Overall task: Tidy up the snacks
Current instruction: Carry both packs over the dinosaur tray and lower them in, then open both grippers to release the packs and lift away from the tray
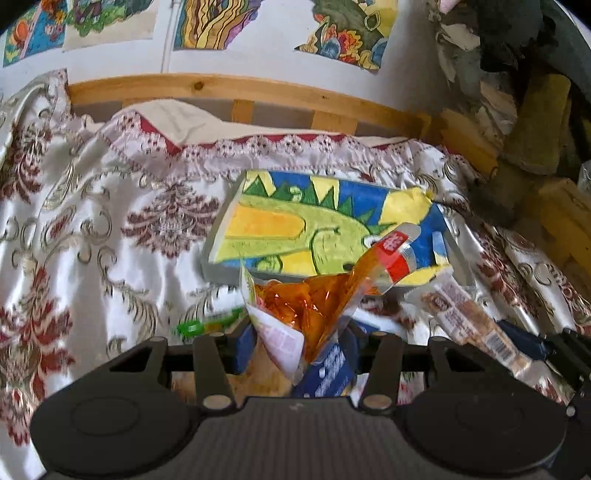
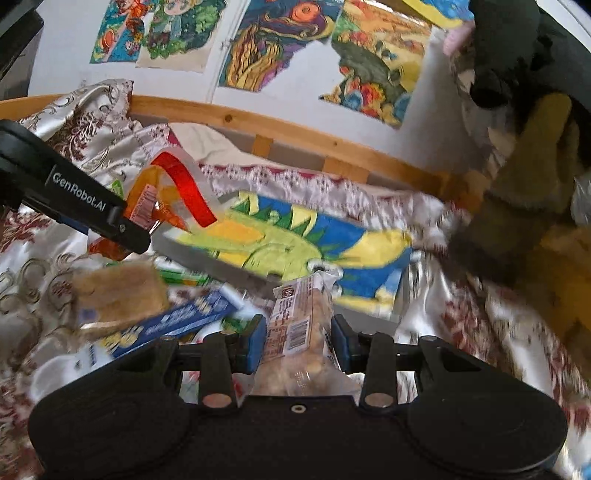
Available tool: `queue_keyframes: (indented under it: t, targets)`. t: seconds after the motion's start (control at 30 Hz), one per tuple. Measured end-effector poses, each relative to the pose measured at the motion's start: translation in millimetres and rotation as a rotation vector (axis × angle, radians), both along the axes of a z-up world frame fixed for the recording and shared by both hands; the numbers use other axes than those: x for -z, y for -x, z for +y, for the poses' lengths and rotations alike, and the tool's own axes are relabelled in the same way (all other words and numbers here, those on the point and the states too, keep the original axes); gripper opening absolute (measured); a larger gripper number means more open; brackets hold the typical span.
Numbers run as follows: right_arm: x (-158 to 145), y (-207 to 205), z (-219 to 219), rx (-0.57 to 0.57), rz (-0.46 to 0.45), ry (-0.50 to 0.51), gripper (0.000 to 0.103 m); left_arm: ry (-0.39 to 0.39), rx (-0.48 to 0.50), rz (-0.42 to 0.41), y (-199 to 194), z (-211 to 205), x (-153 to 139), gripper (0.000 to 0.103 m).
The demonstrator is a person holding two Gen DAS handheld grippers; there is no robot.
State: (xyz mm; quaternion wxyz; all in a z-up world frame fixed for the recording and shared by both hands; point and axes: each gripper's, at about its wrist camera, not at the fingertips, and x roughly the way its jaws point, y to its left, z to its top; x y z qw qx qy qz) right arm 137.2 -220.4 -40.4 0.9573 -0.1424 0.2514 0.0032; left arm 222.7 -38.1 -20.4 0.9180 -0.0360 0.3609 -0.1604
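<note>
Snack transfer under way, both grippers loaded and held above the bed.

Left wrist view: left gripper (image 1: 299, 347) is clamped partway on an orange cellophane snack bag (image 1: 314, 306) with a red-and-white header, the bag's top standing up between the blue pads. Just behind it sits the painted box (image 1: 314, 229), its dinosaur-painted top tilted toward the camera. A green wrapped item (image 1: 207, 325) lies on the cloth to the left. At lower right a clear-wrapped biscuit pack (image 1: 476, 325) crosses the frame, carried by the right gripper, whose tip shows at the edge.

Right wrist view: right gripper (image 2: 299, 339) pinches that biscuit pack (image 2: 299, 325) lengthwise, barcode label up, its far end pointing at the painted box (image 2: 295, 247). Left gripper (image 2: 110, 218) enters from the left with the orange bag (image 2: 166, 206). A blue carton (image 2: 177, 325) and a brown snack lie loose below it.

Judgement: carry phase; next move calls for bringing each packet to the box and releasing. How the box opens is not clear.

Surface: satin floral bedspread (image 1: 92, 221), rumpled, likely slippery. Room: wooden bed rail (image 1: 229, 88), coloured drawings (image 1: 218, 26) on white wall, cluttered pile at right.
</note>
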Motion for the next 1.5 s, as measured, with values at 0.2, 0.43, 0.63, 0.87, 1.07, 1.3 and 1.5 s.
queue_keyframes:
  t: [0.2,0.43,0.63,0.87,1.07,1.3,1.5]
  targets:
    - [-2,-58,-28,0.002,-0.117,-0.047,0.040,-0.031,0.005,-0.037,-38,-24,-1,0.052]
    - [-4,-132,-59,0.046,-0.170,-0.131,0.040,0.001,-0.008,-0.042,-105,-54,14,0.052]
    - [14,-168,-87,0.081,-0.090,-0.184,0.040,0.019,-0.023,0.007,-154,-79,39,0.052]
    - [38,-187,-97,0.090,0.000,-0.214,0.040,-0.031,0.011,0.053,-171,-109,63,0.052]
    - [49,-196,-99,0.089,0.043,-0.240,0.041,-0.056,0.011,0.096,-174,-120,77,0.053]
    - [49,-194,-103,0.091,0.038,-0.259,0.057,-0.073,0.009,0.105,-173,-123,77,0.055]
    - [32,-172,-108,0.111,0.005,-0.254,0.074,-0.080,-0.046,0.080,-160,-111,59,0.082]
